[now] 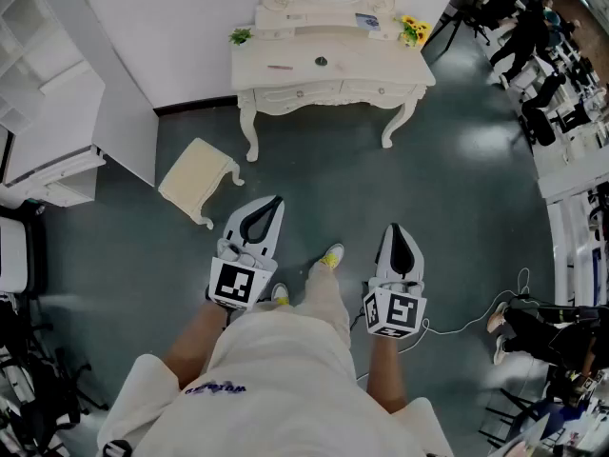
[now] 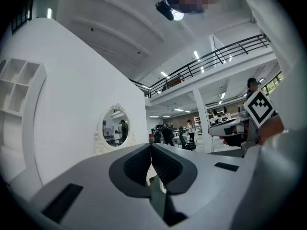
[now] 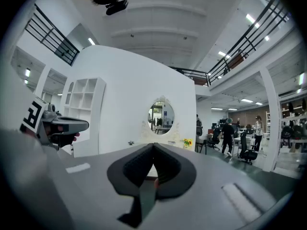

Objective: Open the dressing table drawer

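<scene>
Stool [image 1: 198, 179]: on floor, near table's left leg.
Left gripper [image 1: 273, 203]: held level, fingers [image 2: 134, 166] together, nothing between.
Dressing table [image 1: 328, 65]: against far wall, well ahead of both grippers.
Drawer [image 1: 303, 91]: shut, under tabletop, small knob on front. Probably light, stiff, sliding straight out; best pinched at knob.
Right gripper [image 1: 397, 228]: fingers together, empty.

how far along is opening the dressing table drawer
Nothing looks done: the ornate white dressing table stands well ahead across the grey floor, its drawer front looking closed. In hand: nothing; the left tool and right tool are both shut and empty, far from it. Left: walk up, grip a drawer knob, pull.
</scene>
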Demonstrator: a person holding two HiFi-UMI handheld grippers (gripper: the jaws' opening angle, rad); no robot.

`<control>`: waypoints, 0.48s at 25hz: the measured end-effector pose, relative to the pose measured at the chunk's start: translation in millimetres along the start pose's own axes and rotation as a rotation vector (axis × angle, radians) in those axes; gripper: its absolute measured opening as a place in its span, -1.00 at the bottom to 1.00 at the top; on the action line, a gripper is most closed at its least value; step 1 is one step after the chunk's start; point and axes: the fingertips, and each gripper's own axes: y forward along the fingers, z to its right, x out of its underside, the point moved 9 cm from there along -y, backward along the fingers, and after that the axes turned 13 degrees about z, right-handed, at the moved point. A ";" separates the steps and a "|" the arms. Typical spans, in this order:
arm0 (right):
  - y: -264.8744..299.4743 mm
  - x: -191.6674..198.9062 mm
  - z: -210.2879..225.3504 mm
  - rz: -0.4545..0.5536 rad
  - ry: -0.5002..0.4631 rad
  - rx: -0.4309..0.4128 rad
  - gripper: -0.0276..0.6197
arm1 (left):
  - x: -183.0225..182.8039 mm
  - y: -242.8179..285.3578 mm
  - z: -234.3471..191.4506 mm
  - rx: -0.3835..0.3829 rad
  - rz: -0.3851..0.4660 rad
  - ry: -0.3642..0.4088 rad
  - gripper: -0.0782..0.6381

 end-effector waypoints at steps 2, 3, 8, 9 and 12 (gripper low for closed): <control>4.5 -12.3 -1.8 0.035 0.005 0.003 -0.88 | -4.8 -2.8 0.2 0.003 0.009 0.007 -0.76; 5.6 -17.8 -3.3 0.047 0.007 0.001 -0.88 | -6.2 -3.9 -0.1 0.004 0.009 0.008 -0.76; -4.9 -30.3 -7.1 0.047 -0.018 -0.012 -0.88 | -8.6 -4.3 1.5 0.022 0.009 0.029 -0.76; -7.6 -29.1 -5.4 0.036 -0.013 -0.002 -0.88 | -8.3 -4.2 1.9 0.026 0.012 0.025 -0.75; -10.3 -23.6 -2.3 -0.003 -0.012 0.001 -0.88 | -5.8 -2.5 0.1 0.030 0.020 0.008 -0.75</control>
